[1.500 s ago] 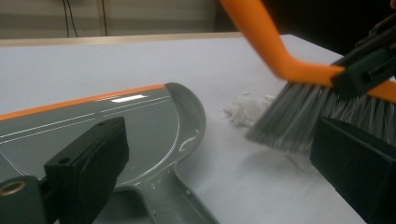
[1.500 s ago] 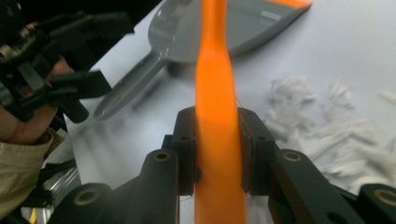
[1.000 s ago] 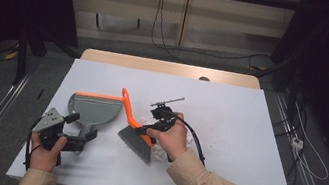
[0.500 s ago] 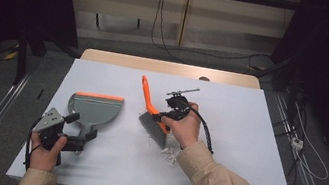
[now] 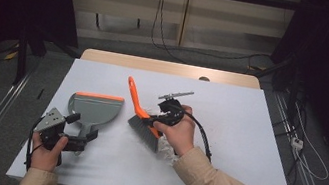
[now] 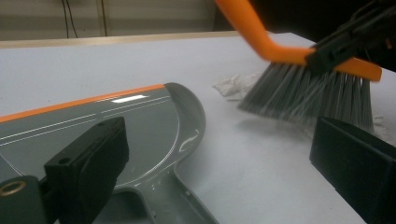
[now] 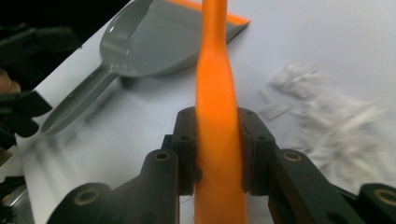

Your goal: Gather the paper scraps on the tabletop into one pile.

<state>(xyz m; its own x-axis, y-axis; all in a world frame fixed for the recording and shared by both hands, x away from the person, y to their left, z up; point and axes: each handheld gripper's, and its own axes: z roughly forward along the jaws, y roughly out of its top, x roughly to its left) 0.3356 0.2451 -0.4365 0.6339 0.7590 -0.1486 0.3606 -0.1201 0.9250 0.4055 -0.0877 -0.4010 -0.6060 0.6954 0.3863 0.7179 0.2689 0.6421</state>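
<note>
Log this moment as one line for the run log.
right tongs: shut on orange-handled grey-bristle brush | left tongs: open by grey plastic dustpan handle | white paper shreds: on table

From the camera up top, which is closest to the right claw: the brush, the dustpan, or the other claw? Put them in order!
Starting from the right claw:
1. Brush, gripped in it.
2. Dustpan, to its left on the table.
3. Left claw, farthest, near the table's front left, by the dustpan's handle.

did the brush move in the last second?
Yes. The brush, clamped in the right gripper, has shifted right, away from the dustpan, which stayed put; a gap now separates them.
</note>
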